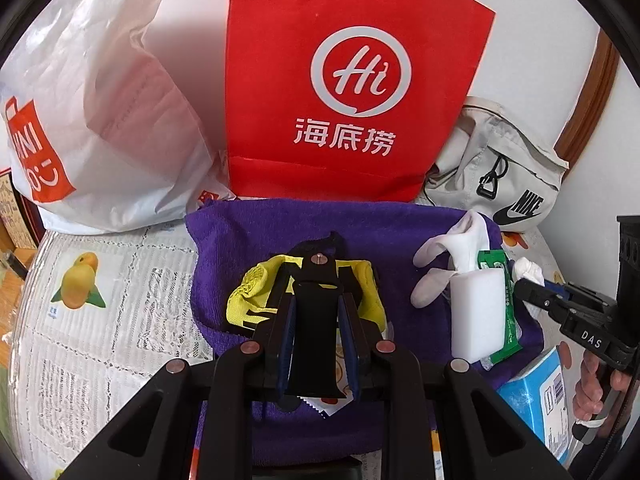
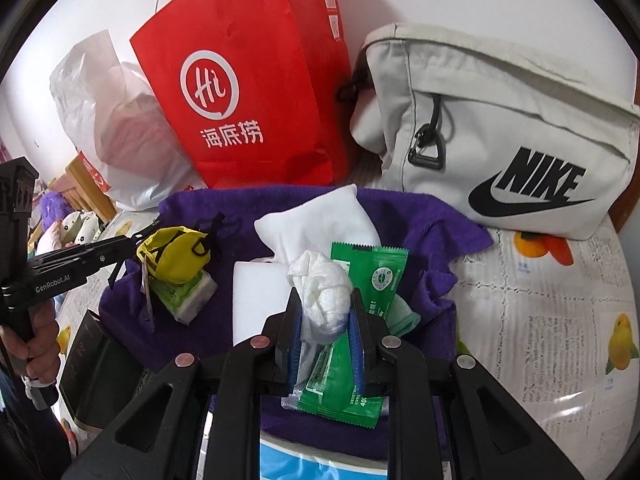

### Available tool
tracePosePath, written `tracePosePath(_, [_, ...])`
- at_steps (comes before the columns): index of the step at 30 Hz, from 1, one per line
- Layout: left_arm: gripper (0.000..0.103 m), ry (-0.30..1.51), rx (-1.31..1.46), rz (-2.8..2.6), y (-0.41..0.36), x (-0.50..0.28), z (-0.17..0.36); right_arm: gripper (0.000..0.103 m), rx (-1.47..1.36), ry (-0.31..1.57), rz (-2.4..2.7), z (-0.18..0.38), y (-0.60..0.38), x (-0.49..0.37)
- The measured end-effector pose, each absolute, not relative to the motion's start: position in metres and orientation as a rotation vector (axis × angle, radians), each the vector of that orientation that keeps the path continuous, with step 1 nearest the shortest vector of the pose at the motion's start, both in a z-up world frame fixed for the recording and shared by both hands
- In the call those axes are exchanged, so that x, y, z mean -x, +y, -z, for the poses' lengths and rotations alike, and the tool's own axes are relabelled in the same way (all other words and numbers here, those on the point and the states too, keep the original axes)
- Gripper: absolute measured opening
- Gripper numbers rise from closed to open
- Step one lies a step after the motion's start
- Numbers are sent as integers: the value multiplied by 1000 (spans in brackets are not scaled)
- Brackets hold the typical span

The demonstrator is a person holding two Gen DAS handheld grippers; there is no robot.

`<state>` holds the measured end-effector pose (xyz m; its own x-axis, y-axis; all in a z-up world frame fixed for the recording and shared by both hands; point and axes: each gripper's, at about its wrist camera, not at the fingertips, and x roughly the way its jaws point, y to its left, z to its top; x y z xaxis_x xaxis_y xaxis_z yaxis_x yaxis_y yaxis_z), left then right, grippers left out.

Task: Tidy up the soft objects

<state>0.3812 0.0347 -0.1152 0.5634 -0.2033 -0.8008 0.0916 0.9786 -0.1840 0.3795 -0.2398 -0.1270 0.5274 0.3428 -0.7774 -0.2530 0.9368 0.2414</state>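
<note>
On the purple towel, which we take as our landmark, the soft things are gathered: we hold a crumpled white cloth in the right gripper, its blue pads pressed into the wad over the towel's near edge, and the pinch looks firm enough only to keep the limp fabric from slipping out. Beneath it, on the towel, lie a green wipes packet and a white sponge block, with a white sock further back toward the towel's far edge. Toward the towel's left side we hold a yellow and black pouch by a black strap that runs between the fingers of the left gripper; the jaws stand nearly together, clamped on that strap, so the pouch hangs low at the fingertips, over a small green-and-white tissue pack. We judge the towel serves as the collecting ground, keeping loose items off the lace tablecloth. Behind the towel stand a red paper bag, a white plastic bag and a grey waist bag, likely destinations, though we cannot tell which. A blue tissue box sits beside the towel's near right corner.
</note>
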Motion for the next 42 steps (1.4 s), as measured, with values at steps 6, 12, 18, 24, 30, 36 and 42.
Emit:
tracePosePath(6, [21, 978, 135, 183, 33, -383, 121, 23, -113, 973, -357, 135, -240, -384])
tracePosePath(12, [27, 984, 142, 182, 34, -383, 121, 40, -108, 985, -347, 141, -238, -388])
tracePosePath(18, [46, 968, 148, 168, 39, -381, 114, 58, -104, 953, -341, 135, -240, -385])
tracePosePath(24, [53, 969, 141, 152, 44, -373, 105, 68, -84, 928, -317, 126, -242, -380])
tracePosePath(30, [64, 944, 120, 140, 52, -351, 82, 81, -97, 859, -275, 103, -248, -361])
tracePosePath(36, [70, 917, 126, 129, 56, -320, 59, 82, -129, 833, -239, 76, -255, -329])
tracePosePath(42, [83, 884, 98, 115, 47, -277, 29, 82, -134, 798, -203, 42, -255, -277])
